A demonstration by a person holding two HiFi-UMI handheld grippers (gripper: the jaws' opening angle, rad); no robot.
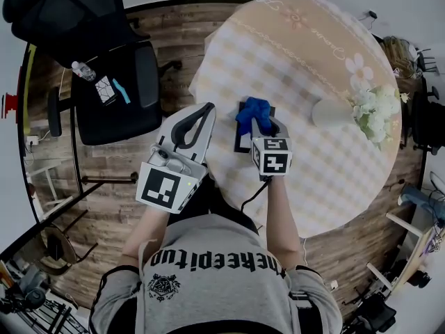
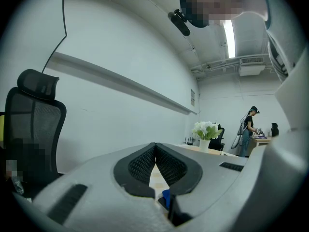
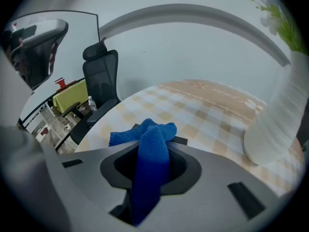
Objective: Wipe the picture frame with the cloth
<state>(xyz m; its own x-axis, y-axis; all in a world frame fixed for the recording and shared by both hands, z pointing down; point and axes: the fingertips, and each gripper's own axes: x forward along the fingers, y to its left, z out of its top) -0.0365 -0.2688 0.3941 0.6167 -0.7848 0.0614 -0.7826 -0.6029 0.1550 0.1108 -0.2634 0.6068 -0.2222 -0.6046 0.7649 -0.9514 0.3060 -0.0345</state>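
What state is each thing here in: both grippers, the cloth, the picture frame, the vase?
Left gripper: shut, nothing between its jaws.
Right gripper: shut on the cloth.
Cloth: bunched, its free end lying on the picture frame.
Picture frame: lying flat on the table, near its edge.
Vase: upright, holding flowers.

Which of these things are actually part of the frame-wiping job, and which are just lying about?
Part of the job:
- blue cloth, clamped in the right gripper
- black picture frame beneath the cloth
- left gripper, shut and empty, held off to the side

Just lying about:
- white vase of flowers
- office chair
- plastic bottle
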